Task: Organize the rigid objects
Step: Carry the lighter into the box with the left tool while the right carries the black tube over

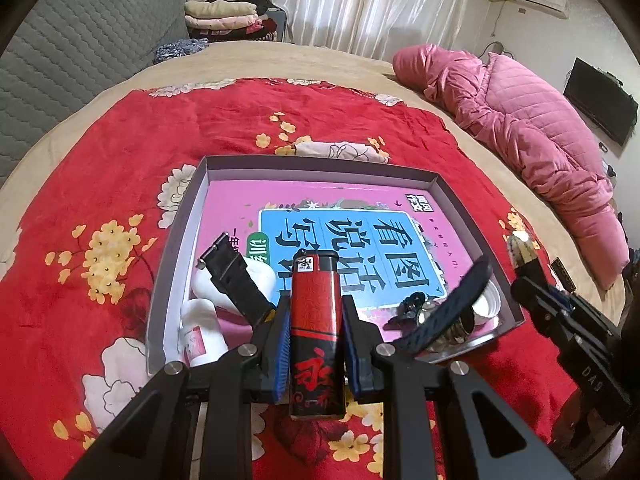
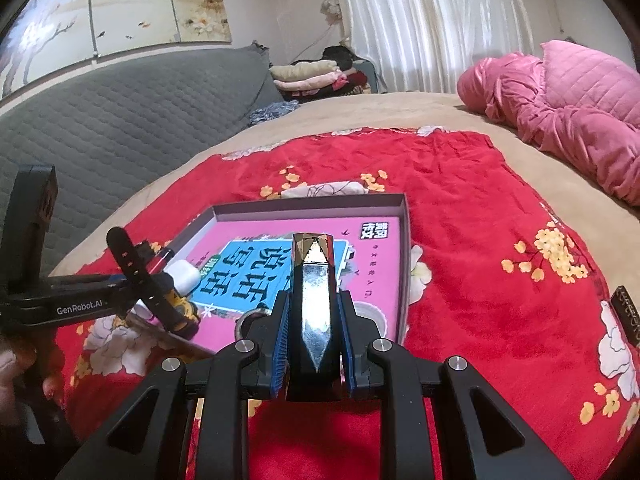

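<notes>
Between the left jaws stands a lighter point(image 1: 316, 332).

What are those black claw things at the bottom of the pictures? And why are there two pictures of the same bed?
Those claws are grabbers, like big tweezers. A person holds one in each hand, and each has a small camera looking along its two fingers. So one picture is seen from the left grabber, the other from the right.

The left gripper is squeezing a red lighter. The right gripper is squeezing a shiny black and silver object; I can't tell what it is.

Both are over a bed with a red flowered blanket. On it sits a shallow box holding a pink book, two watches, something white and other small things. A pink quilted coat lies further back.
</notes>
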Motion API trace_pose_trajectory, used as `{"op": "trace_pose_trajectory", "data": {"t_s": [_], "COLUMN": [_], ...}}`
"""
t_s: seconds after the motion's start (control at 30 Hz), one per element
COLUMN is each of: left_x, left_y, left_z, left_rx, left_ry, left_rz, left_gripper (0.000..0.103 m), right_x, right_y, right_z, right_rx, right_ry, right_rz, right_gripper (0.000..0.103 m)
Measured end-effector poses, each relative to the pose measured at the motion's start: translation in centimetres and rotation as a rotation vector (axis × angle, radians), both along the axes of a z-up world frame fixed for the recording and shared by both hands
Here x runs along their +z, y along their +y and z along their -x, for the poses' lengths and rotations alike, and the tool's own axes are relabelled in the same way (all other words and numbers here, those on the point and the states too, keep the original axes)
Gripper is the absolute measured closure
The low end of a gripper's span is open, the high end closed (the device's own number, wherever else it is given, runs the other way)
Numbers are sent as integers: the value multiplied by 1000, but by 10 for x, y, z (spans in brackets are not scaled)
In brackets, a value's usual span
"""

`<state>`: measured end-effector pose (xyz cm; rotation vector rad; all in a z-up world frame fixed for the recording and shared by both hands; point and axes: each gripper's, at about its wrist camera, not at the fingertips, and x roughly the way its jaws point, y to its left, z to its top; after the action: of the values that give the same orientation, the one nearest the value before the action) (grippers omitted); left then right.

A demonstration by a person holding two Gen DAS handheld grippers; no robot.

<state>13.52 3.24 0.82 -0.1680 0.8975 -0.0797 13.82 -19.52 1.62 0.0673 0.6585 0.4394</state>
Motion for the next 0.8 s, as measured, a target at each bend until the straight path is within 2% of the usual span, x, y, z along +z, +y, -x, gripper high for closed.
{"op": "trace_pose_trajectory", "data": {"t_s": [0.23,0.8], "left_x": [-7,-20], "left_y": [-3,-9], "left_z": [-5,-15], "left_rx": [-2,-14], "left_ry": [16,45], "left_rz": [-10,-15], "left_gripper": [80,80], "right_x": [-5,-24], "right_y": [-3,4], "right_z": [-11,-26], "right_rx": [-13,-24], "right_ry": [27,89], "right_rz": [-1,69], "right_gripper": [80,80]}}
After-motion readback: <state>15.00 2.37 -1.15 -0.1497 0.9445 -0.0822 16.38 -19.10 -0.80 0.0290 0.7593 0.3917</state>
